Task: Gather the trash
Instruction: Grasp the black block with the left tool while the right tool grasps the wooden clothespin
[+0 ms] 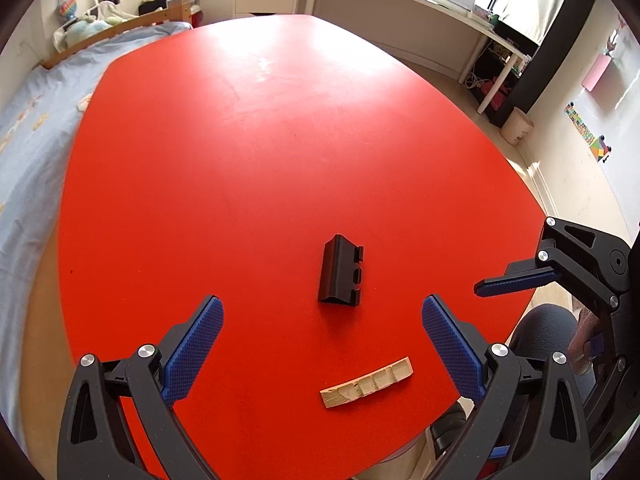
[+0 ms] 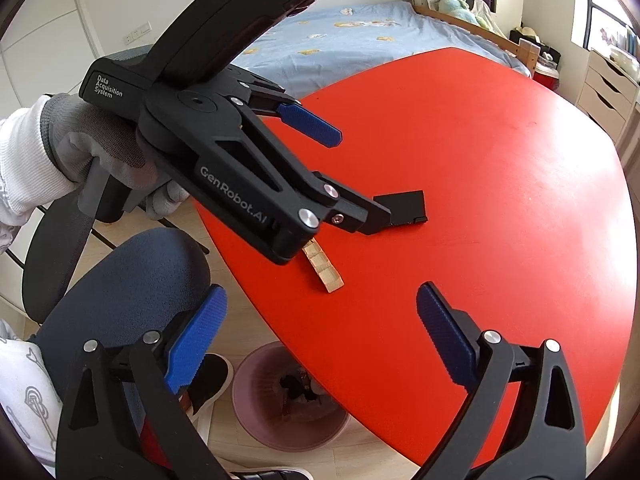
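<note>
Left wrist view shows your left gripper (image 1: 322, 344) with fingers spread wide above the red table (image 1: 240, 152), holding nothing. A black plastic clip (image 1: 341, 276) lies just beyond the fingertips, and a wooden strip (image 1: 366, 388) lies nearer, close to the table's near edge. Your right gripper (image 2: 320, 344) is spread too, empty, off the table's edge above a pink bin (image 2: 288, 400) on the floor.
</note>
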Demonstrator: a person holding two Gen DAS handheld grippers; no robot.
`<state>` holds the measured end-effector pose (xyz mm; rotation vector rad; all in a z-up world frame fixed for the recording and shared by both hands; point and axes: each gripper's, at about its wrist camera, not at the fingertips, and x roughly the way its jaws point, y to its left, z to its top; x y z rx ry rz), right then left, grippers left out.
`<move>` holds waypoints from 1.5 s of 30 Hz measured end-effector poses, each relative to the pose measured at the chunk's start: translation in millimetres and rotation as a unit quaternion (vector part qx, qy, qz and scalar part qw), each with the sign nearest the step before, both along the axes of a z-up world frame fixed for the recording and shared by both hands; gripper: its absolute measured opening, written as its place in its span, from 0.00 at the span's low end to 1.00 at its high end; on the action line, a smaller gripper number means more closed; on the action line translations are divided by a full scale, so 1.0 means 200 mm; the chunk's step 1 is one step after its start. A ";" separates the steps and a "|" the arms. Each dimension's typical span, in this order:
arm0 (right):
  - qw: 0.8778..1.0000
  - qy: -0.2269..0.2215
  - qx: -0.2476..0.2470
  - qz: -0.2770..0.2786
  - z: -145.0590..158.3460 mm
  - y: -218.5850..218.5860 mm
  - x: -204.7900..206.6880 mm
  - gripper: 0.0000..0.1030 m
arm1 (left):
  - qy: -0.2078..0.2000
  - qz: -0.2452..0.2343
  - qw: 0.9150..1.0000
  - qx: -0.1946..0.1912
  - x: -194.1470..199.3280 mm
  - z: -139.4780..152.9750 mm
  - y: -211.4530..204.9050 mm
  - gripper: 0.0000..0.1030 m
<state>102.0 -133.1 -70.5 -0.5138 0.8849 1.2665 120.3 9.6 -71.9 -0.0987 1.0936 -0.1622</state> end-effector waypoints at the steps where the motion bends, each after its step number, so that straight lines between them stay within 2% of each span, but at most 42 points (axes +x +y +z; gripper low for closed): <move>1: 1.000 0.000 -0.003 0.001 -0.01 0.01 0.00 0.87 | 0.004 -0.002 1.000 -0.001 0.01 -0.02 -0.01 0.93; 5: 1.000 0.007 -0.007 0.000 -0.05 -0.01 -0.01 0.81 | 0.014 -0.008 1.000 0.003 0.06 -0.07 -0.03 0.93; 12: 1.000 0.010 -0.010 -0.002 -0.07 -0.02 0.01 0.81 | 0.014 -0.013 1.000 0.023 0.08 -0.11 -0.06 0.91; 15: 1.000 0.011 -0.010 -0.003 -0.07 -0.01 0.02 0.81 | 0.006 -0.013 0.999 0.042 0.08 -0.09 -0.08 0.74; 20: 1.000 0.009 -0.011 0.001 -0.07 0.01 0.01 0.81 | 0.002 -0.013 0.998 0.061 0.09 -0.07 -0.08 0.35; 21: 1.000 0.009 -0.011 0.001 -0.07 0.01 0.01 0.81 | 0.003 -0.014 0.998 0.063 0.09 -0.07 -0.07 0.33; 22: 1.000 0.008 -0.011 0.002 -0.07 0.01 0.00 0.81 | 0.003 -0.015 0.998 0.063 0.09 -0.07 -0.07 0.26; 28: 1.000 0.000 -0.015 0.011 -0.08 0.05 -0.03 0.80 | 0.007 -0.018 0.998 0.056 0.11 -0.06 -0.06 0.25; 34: 0.999 -0.009 -0.024 0.020 -0.10 0.09 -0.04 0.68 | 0.007 -0.007 0.999 0.048 0.10 -0.06 -0.04 0.25; 36: 0.999 -0.013 -0.027 0.023 -0.11 0.09 -0.05 0.59 | 0.005 -0.004 0.999 0.047 0.10 -0.05 -0.04 0.25; 40: 0.999 -0.023 -0.019 0.025 -0.11 0.09 -0.08 0.48 | 0.004 0.001 0.999 0.044 0.09 -0.05 -0.04 0.25; 45: 0.999 -0.039 -0.017 0.033 -0.11 0.08 -0.13 0.26 | 0.002 0.005 0.999 0.042 0.09 -0.04 -0.04 0.25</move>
